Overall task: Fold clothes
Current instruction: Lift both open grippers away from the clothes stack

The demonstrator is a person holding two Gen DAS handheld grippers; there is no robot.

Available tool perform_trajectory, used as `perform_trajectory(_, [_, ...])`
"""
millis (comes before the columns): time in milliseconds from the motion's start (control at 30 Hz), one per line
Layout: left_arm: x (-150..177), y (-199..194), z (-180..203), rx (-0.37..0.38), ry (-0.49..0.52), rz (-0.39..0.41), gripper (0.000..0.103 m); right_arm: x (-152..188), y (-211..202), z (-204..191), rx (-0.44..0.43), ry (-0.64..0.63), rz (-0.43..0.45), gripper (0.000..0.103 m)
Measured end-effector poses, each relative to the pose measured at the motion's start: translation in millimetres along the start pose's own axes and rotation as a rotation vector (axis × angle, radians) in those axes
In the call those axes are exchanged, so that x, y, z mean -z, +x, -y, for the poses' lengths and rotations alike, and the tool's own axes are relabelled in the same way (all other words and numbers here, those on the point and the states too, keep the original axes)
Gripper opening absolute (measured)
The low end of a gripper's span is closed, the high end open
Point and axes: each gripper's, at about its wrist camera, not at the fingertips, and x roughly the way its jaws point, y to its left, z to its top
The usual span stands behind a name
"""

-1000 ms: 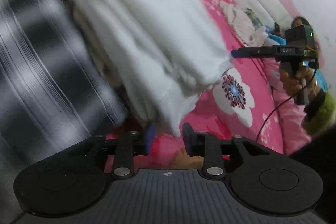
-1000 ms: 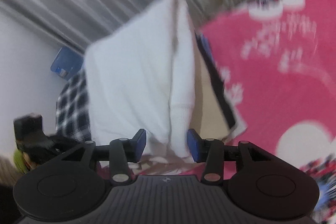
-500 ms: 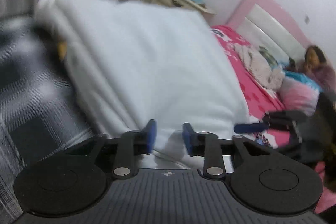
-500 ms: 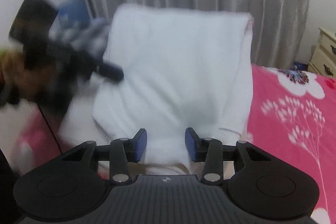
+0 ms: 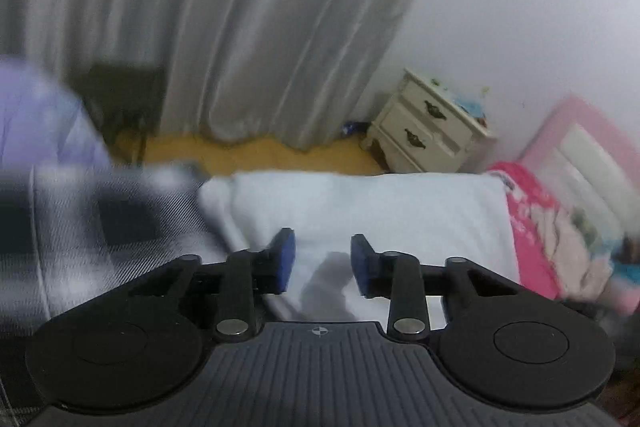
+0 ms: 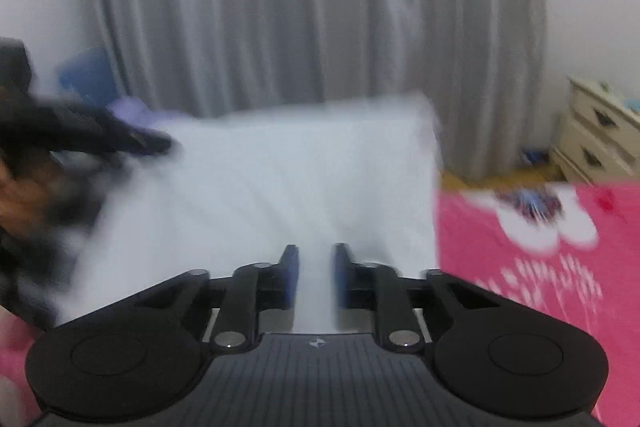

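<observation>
White folded garment (image 5: 360,211) lies flat ahead of the left gripper (image 5: 322,261) in the left wrist view, its far edge towards the wooden floor (image 5: 256,155). The blue pads (image 5: 285,259) stand parted with nothing between them; white cloth shows in the gap beyond. A black-and-white plaid garment (image 5: 100,227) lies to the left, touching the white one, badly blurred. Pink bedding (image 5: 528,223) borders the white garment on the right. A cream nightstand (image 5: 424,131) stands against the wall beside grey curtains (image 5: 224,27). In the right wrist view, the white folded garment (image 6: 280,187) fills the centre, resting on the pink floral bedspread (image 6: 528,267). The right gripper (image 6: 316,275) has its fingers apart by a narrow gap, white cloth visible in the gap; whether cloth is pinched cannot be determined. The left gripper (image 6: 160,145) appears blurred at the garment's left edge, held by a hand (image 6: 20,195). Grey curtains (image 6: 312,7) hang behind.
</observation>
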Motion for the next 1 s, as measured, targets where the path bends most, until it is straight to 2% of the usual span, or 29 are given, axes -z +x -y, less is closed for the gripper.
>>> perform_trajectory(67, [-6.1,-6.4,2.8,0.015,-0.013,0.015,0.036,-9.0,0.6,2.9,0.016,0.020,0.019,0.011])
perform_trajectory(100, [-10.9,-9.4,7.3,0.019,-0.010,0.037,0.041,-16.9,-3.9,3.0,0.019,0.029,0.037,0.013])
perform_trajectory(167, [-20.8,-11.5,12.5,0.027,-0.008,0.090,0.043,-36.8,-6.4,0.3,0.018,0.019,0.091,0.013])
perform_trajectory(233, [-30.5,-6.1,9.3,-0.006,-0.032,0.113,0.047,-60.0,4.3,-5.9,0.011,-0.005,0.140,0.013])
perform_trajectory(300, [-24.4,10.3,-0.8,-0.078,-0.088,0.092,0.046,-75.0,26.1,-7.5,0.018,-0.020,0.158,0.012])
perform_trajectory(333, [-21.5,17.9,-8.9,-0.108,-0.118,0.069,0.043,-79.1,42.7,-3.5,0.051,-0.022,0.140,0.012])
perform_trajectory(433, [-15.6,24.5,-31.5,-0.092,-0.193,0.047,0.039,-79.2,74.8,22.4,0.142,0.087,0.068,0.008])
perform_trajectory(500, [-13.9,25.2,-28.0,-0.102,-0.171,0.053,0.039,-75.0,76.2,39.1,0.154,0.201,0.072,0.008])
perform_trajectory(567, [-12.6,26.0,-23.5,-0.120,-0.139,0.058,0.039,-77.5,68.8,32.8,0.170,0.171,0.097,0.008])
perform_trajectory(600, [-12.8,26.4,-23.2,-0.123,-0.132,0.061,0.039,-80.4,64.3,30.0,0.172,0.167,0.123,0.012])
perform_trajectory(667, [-13.5,26.1,-20.1,-0.123,-0.133,0.061,0.039,-80.9,59.8,28.4,0.135,0.157,0.168,0.011])
perform_trajectory(700, [-13.8,23.4,-17.9,-0.122,-0.133,0.059,0.039,-80.2,62.6,28.9,0.130,0.142,0.164,0.010])
perform_trajectory(767, [-15.4,17.3,-14.9,-0.125,-0.128,0.059,0.039,-73.9,79.1,43.6,0.212,0.137,0.052,0.008])
perform_trajectory(800, [-16.6,12.4,-11.3,-0.133,-0.115,0.069,0.040,-70.0,81.9,53.1,0.254,0.150,0.007,0.011])
perform_trajectory(867, [-19.4,-1.4,1.1,-0.160,-0.068,0.116,0.041,-66.8,52.7,70.9,0.308,0.190,0.005,0.011])
perform_trajectory(900, [-20.5,-9.7,7.9,-0.154,-0.042,0.138,0.041,-66.9,34.6,73.0,0.316,0.169,0.014,0.011])
perform_trajectory(1000, [-17.7,-41.6,40.7,-0.028,0.090,0.160,0.044,-66.3,-19.8,61.1,0.288,0.030,0.035,0.011])
